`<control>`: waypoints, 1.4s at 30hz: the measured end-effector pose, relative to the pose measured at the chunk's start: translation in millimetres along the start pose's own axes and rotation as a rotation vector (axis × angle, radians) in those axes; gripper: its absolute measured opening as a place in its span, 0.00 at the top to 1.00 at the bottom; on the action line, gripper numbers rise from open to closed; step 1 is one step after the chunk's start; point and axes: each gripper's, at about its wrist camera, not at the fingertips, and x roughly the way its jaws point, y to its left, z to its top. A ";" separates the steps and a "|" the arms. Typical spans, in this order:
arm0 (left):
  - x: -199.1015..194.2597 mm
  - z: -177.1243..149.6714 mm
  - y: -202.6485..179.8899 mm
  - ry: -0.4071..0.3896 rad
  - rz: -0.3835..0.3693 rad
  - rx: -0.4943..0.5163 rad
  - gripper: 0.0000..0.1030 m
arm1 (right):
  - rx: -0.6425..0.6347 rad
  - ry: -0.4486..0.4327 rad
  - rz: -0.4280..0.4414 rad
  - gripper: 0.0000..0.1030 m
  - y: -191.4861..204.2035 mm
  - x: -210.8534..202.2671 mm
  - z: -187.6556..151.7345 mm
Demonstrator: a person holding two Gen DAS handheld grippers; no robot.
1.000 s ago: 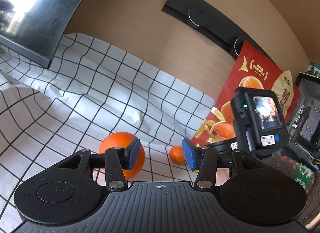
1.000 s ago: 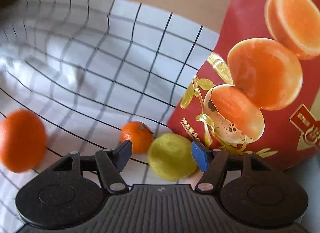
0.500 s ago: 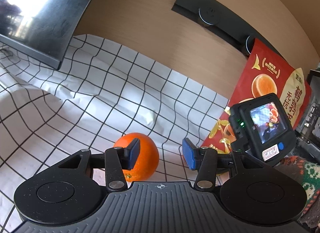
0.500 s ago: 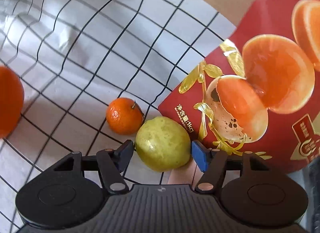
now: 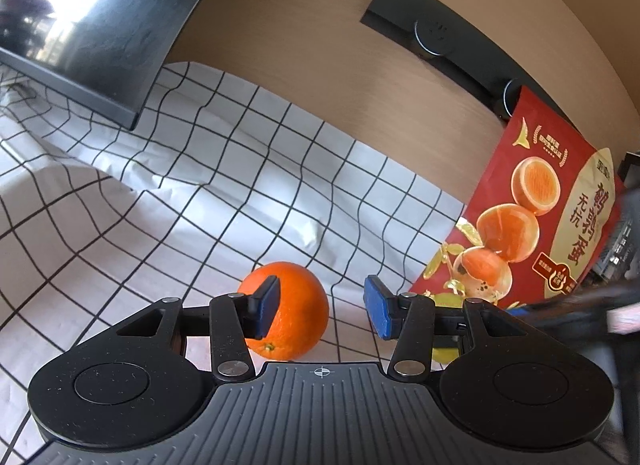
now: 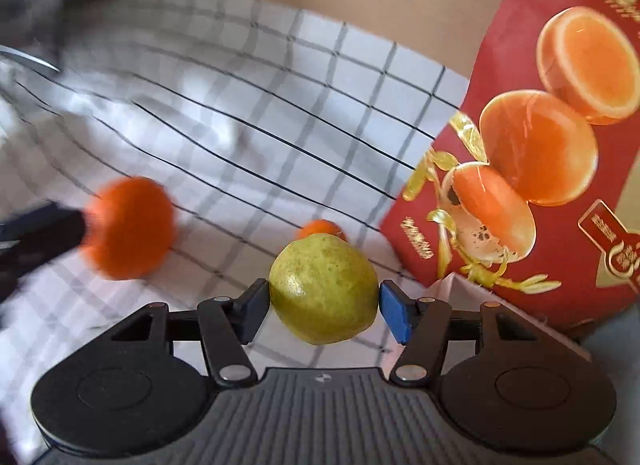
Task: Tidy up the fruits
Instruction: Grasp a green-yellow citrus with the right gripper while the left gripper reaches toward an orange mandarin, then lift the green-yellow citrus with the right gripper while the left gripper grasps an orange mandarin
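Right wrist view: the right claw [image 6: 323, 311] is closing on a yellow-green fruit [image 6: 323, 289] at lower centre of the frame; both pads appear to touch its flanks. A small mandarin [image 6: 320, 230] lies just behind it, a large orange [image 6: 130, 228] at left, a red snack bag [image 6: 540, 153] at right, all on the checked cloth [image 6: 248, 113] covering the worktop. Left wrist view: the left claw [image 5: 320, 307] stands apart and empty, with the orange [image 5: 294, 311] beyond its left pad. For a sound grasp, the pads should probably seat across the fruit's widest part before any lift; pressure kept light avoids bruising, and a straight lift avoids nudging the mandarin.
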 end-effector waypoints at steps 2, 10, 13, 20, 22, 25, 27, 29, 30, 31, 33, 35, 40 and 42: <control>-0.2 -0.2 -0.4 0.004 -0.006 0.002 0.50 | 0.011 -0.025 0.057 0.41 -4.1 -21.3 -8.9; 3.0 -20.3 -45.2 0.116 -0.240 0.197 0.50 | 0.036 -0.120 0.201 0.41 -10.8 -103.6 -94.3; 10.9 -38.6 -71.4 0.192 -0.268 0.318 0.50 | 0.042 -0.130 0.195 0.41 -18.3 -122.5 -137.1; 24.4 -67.3 -99.2 0.269 -0.223 0.438 0.50 | 0.083 -0.142 0.136 0.42 -38.8 -131.5 -196.4; 28.1 -69.4 -103.9 0.273 -0.199 0.450 0.50 | 0.087 -0.155 0.110 0.44 -42.4 -133.1 -206.8; 34.3 -71.9 -109.6 0.288 -0.153 0.476 0.49 | 0.092 -0.190 0.081 0.57 -47.2 -135.8 -219.7; 37.8 -72.6 -111.2 0.303 -0.157 0.467 0.48 | 0.100 -0.209 0.072 0.60 -50.5 -142.0 -222.8; 39.2 -73.7 -113.4 0.313 -0.157 0.464 0.48 | 0.105 -0.225 0.075 0.60 -51.9 -144.5 -223.9; 39.2 -75.0 -114.7 0.313 -0.157 0.470 0.48 | 0.103 -0.228 0.066 0.59 -51.0 -144.4 -225.5; 39.4 -76.3 -115.9 0.315 -0.159 0.478 0.49 | 0.093 -0.231 0.046 0.59 -49.1 -142.8 -226.3; 38.1 -78.0 -117.0 0.318 -0.173 0.492 0.54 | 0.065 -0.238 -0.005 0.58 -43.8 -138.7 -228.9; 35.0 -78.0 -117.7 0.320 -0.173 0.501 0.55 | 0.050 -0.246 -0.036 0.54 -41.2 -135.5 -232.3; 19.1 -79.5 -117.4 0.326 -0.172 0.517 0.56 | 0.033 -0.257 -0.052 0.45 -40.4 -135.2 -239.3; 9.1 -80.2 -114.7 0.328 -0.174 0.517 0.56 | 0.029 -0.249 -0.048 0.36 -41.3 -133.3 -242.7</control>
